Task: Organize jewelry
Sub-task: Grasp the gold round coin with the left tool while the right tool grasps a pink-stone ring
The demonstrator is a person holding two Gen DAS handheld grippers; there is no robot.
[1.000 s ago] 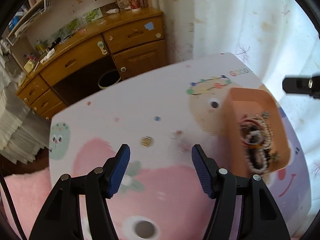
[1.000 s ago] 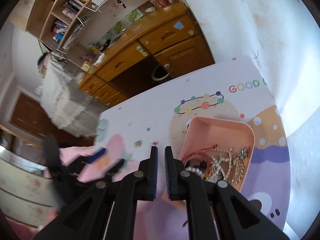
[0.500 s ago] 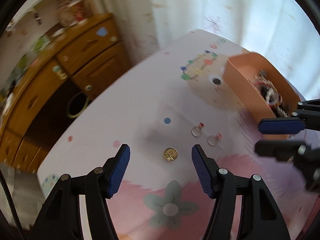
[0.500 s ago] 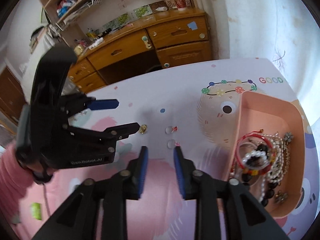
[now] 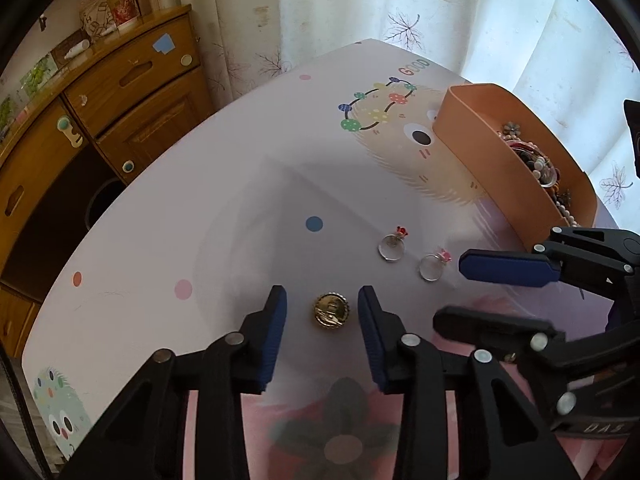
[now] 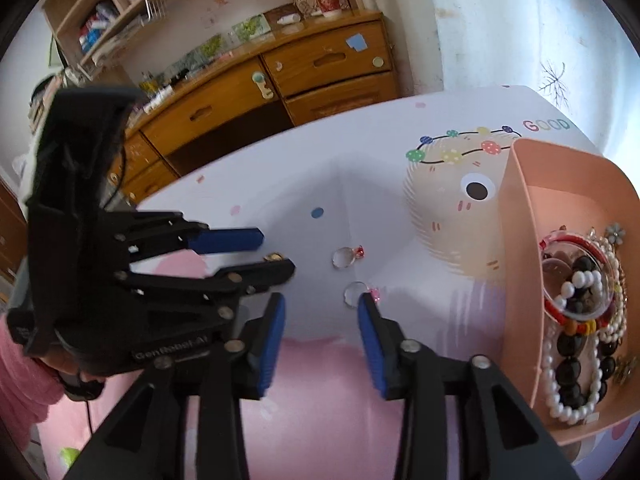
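Note:
A round gold brooch (image 5: 331, 312) lies on the printed table between the blue pads of my left gripper (image 5: 322, 304). Its jaws are closing and do not touch the brooch. Two clear rings lie just beyond: one with a red bead (image 5: 391, 246) and one with a pink bead (image 5: 431, 267). My right gripper (image 6: 320, 300) hangs low over the table with its jaws opening. The pink-bead ring (image 6: 354, 294) lies at the tip of its right-hand finger, not gripped. The left gripper (image 6: 278, 254) shows beside it around the brooch (image 6: 274, 257). A pink tray (image 6: 516, 240) holds several bracelets and necklaces (image 6: 576, 288).
The pink tray (image 5: 472, 148) stands at the table's right side by a white curtain (image 5: 400, 8). A wooden dresser (image 6: 280, 80) with shelves stands behind the table's far edge. A pink sleeve (image 6: 24, 380) shows at the left.
Both grippers came down close to the table. The left jaws narrowed around the gold brooch. The right jaws went from shut to apart and moved over to the rings.

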